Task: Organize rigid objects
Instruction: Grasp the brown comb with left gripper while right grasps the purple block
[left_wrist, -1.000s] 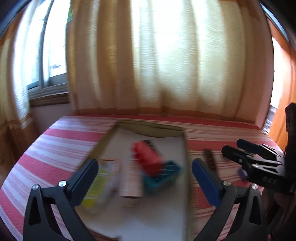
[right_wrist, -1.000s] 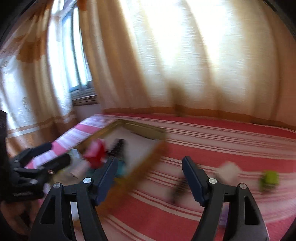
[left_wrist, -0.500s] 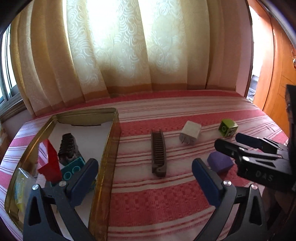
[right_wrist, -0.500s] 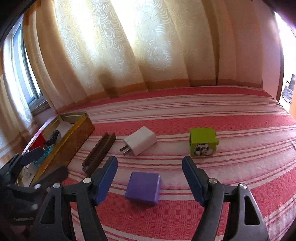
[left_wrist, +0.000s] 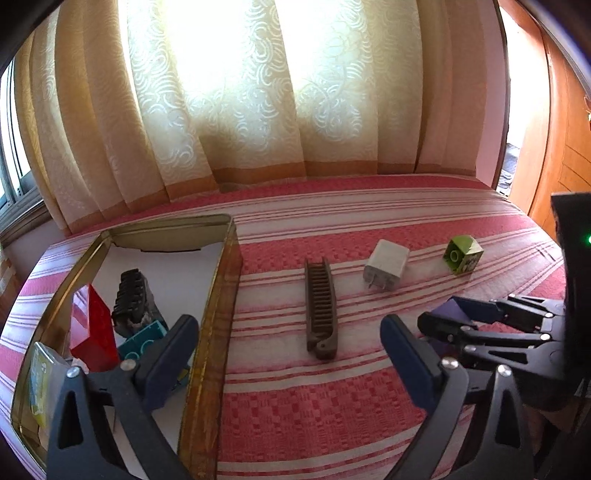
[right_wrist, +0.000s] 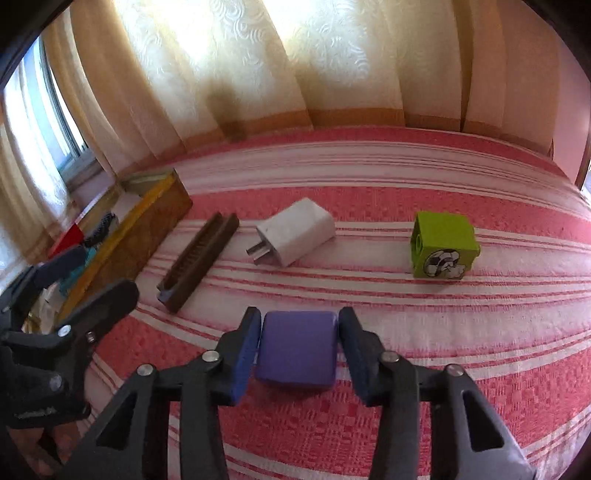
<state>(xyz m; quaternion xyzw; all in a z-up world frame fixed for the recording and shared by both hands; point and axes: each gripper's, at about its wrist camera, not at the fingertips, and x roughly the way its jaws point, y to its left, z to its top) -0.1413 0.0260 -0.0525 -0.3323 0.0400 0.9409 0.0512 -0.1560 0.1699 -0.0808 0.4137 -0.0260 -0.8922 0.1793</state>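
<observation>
A purple block lies on the red-and-white striped cloth between the fingers of my right gripper. Its jaws are closing and both pads touch the block's sides. To the left, my left gripper hovers over the cloth, its jaws wide and closing slightly with nothing between them. Just beyond it lies a brown comb. Further right are a white charger plug and a green cube. An open gold tin sits at the left.
Inside the tin are a red block, a black ridged piece, a teal brick and a yellowish packet. Cream curtains hang behind the surface. A wooden door stands at the right.
Both views swung right from the tin to the loose objects. The right gripper came down over the purple block and its jaws narrowed onto it. The left gripper has held still lately.
</observation>
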